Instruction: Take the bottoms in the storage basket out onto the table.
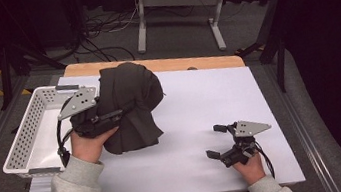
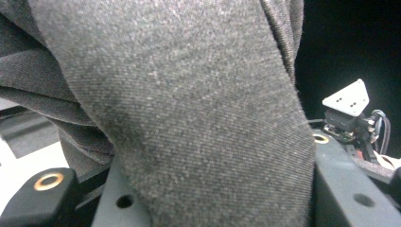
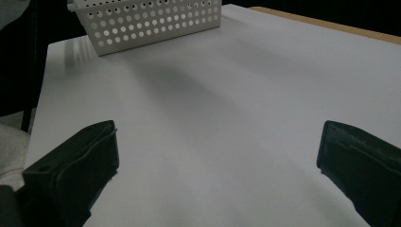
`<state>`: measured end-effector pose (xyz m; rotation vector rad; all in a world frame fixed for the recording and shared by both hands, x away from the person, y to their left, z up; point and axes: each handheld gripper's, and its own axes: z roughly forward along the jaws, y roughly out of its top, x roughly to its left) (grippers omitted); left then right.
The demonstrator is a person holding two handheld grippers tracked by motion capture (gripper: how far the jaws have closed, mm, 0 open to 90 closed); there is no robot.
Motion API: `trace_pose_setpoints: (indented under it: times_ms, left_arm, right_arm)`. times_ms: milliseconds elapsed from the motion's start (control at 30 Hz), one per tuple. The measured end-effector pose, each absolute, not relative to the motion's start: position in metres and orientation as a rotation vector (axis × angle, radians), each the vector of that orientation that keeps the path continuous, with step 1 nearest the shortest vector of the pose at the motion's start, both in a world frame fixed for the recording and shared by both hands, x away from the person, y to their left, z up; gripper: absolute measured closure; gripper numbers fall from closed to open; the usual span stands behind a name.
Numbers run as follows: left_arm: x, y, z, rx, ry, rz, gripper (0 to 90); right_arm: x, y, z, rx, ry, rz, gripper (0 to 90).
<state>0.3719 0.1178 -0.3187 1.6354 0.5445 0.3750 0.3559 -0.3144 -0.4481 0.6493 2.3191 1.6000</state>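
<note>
Left gripper (image 1: 92,119) clamps dark cloth (image 1: 132,106) (bunched) beside white basket (image 1: 28,138)

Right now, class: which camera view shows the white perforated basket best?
The high view: the basket shows whole at the table's left edge, beside the dark cloth. The right gripper view catches one perforated wall. In the left gripper view, cloth covers the frame.

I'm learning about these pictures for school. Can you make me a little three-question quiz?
1. True or false: the left hand-held gripper is clamped on the dark cloth.
2. What stands at the table's left edge? A) white basket B) red bucket C) glass jar
3. Are the jaws of the right hand-held gripper open or shut?

Key: 1 true; 2 A; 3 open, nothing between them.
</note>
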Motion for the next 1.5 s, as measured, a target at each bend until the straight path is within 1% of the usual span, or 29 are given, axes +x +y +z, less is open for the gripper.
trace_pose_setpoints:
  times_ms: [567,1133,1333,1500]
  left_arm:
    - [0.381,0.077,-0.332,1.67,0.505,0.299,58.7]
    - [0.389,0.04,-0.353,1.711,0.49,0.225,58.5]
    - [0.39,0.033,-0.362,1.748,0.505,0.251,58.3]
    - [0.396,0.03,-0.372,1.764,0.534,0.245,58.1]
  right_arm:
    - [0.356,-0.314,-0.448,0.644,2.319,1.602,0.8]
    - [0.355,-0.315,-0.448,0.644,2.32,1.604,0.8]
    - [0.355,-0.315,-0.448,0.644,2.319,1.604,0.8]
    - [0.356,-0.315,-0.448,0.645,2.32,1.603,0.8]
